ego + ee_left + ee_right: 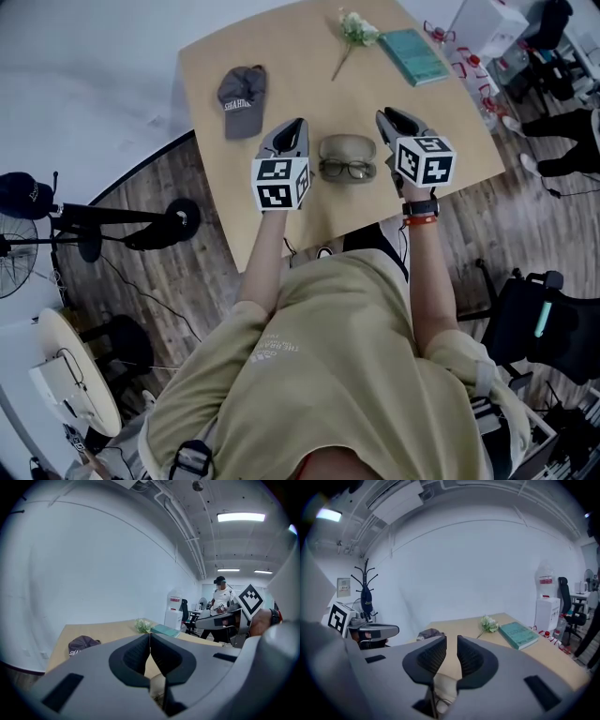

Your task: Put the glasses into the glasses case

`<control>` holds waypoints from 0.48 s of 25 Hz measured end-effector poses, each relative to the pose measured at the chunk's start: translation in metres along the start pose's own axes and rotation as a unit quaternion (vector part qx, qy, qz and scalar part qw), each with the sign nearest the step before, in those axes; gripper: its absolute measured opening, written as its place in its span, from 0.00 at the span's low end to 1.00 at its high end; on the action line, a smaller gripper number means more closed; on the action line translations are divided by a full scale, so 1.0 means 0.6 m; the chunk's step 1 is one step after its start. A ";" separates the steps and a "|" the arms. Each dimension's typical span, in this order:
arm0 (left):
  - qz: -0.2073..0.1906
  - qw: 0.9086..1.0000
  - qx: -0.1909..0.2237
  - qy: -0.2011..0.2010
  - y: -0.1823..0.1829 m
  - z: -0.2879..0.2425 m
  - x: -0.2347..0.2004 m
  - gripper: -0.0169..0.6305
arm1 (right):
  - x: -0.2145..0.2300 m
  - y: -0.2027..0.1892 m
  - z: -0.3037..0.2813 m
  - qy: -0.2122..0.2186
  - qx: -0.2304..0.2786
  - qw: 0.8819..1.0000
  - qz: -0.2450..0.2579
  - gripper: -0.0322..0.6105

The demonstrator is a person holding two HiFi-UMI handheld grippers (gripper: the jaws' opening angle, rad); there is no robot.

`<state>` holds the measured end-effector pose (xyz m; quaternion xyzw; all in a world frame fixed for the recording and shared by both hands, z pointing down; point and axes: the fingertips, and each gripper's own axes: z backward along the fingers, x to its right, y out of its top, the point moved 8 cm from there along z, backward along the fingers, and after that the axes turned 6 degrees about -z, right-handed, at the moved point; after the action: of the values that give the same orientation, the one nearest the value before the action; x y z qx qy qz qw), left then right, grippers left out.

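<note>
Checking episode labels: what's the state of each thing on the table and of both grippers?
left gripper: shut, empty
right gripper: jaws slightly apart, empty
glasses case: open, lid back
glasses: lying at the open case's near half, in neither gripper
book: closed, flat
cap: lying on the table
flower: lying flat

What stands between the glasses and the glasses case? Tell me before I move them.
Nothing visible does. The glasses lie right at the near edge of the glasses case, with no object between them. The left hand-held gripper and right hand-held gripper flank them; neither holds anything.
</note>
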<state>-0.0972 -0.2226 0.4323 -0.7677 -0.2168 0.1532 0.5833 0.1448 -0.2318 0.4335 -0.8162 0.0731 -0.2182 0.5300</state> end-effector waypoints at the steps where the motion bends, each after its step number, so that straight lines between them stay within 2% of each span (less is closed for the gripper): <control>1: 0.000 1.000 0.004 0.001 0.004 0.002 -0.001 0.06 | -0.002 0.004 0.005 -0.007 0.011 1.000 0.000 0.18; 6: -0.005 1.000 0.025 0.008 0.022 0.016 -0.002 0.06 | -0.023 0.014 0.024 -0.028 0.052 0.998 0.000 0.15; 12: -0.029 0.998 0.050 0.018 0.048 0.035 0.018 0.06 | -0.040 0.021 0.049 -0.048 0.087 0.995 0.004 0.13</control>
<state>-0.0935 -0.2061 0.3988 -0.7337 -0.2207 0.1325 0.6288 0.1378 -0.2040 0.4054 -0.7762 0.0313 -0.1822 0.6027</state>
